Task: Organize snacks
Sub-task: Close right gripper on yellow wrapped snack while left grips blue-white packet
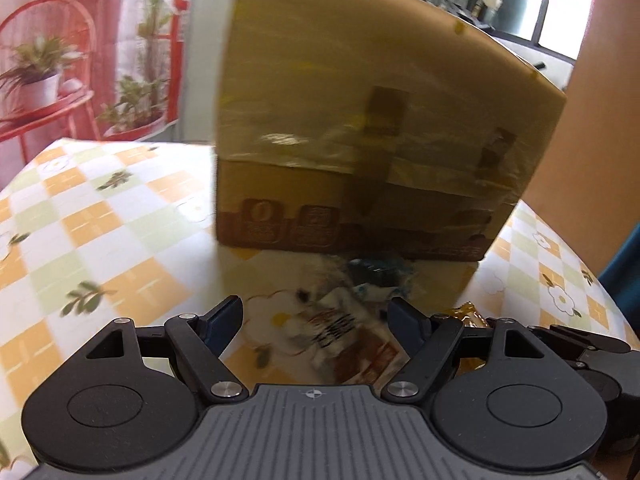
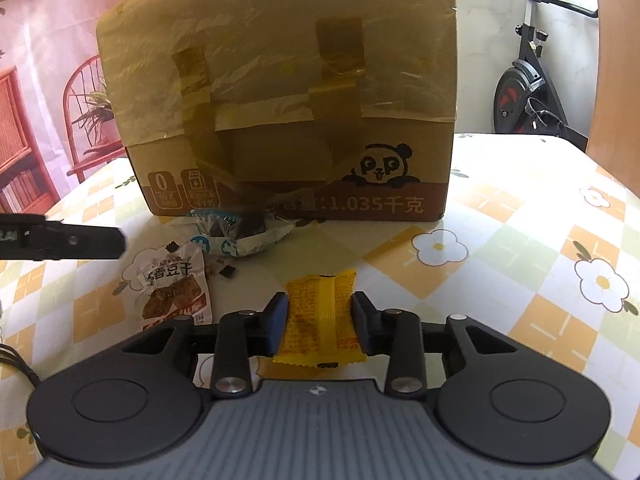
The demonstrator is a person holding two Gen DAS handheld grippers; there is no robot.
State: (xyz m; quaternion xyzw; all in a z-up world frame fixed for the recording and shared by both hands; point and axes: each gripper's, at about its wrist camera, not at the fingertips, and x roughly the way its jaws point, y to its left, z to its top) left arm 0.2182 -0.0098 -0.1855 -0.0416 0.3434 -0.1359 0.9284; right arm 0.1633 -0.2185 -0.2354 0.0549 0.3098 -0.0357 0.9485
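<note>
A yellow snack packet lies flat on the checked tablecloth, and my right gripper has its blue pads against both of the packet's sides. A white-and-brown dried tofu packet lies to its left. A blue-and-white packet rests against the foot of a taped cardboard box. In the blurred left wrist view my left gripper stands open over the tofu packet, its pads apart from it. The box stands right behind. A corner of the yellow packet shows beside the right finger.
The table has a flowered orange-and-green cloth and ends a little behind the box. An exercise bike stands beyond its far right corner. A printed backdrop with a red chair hangs at the left. One black finger of the left gripper reaches in from the left.
</note>
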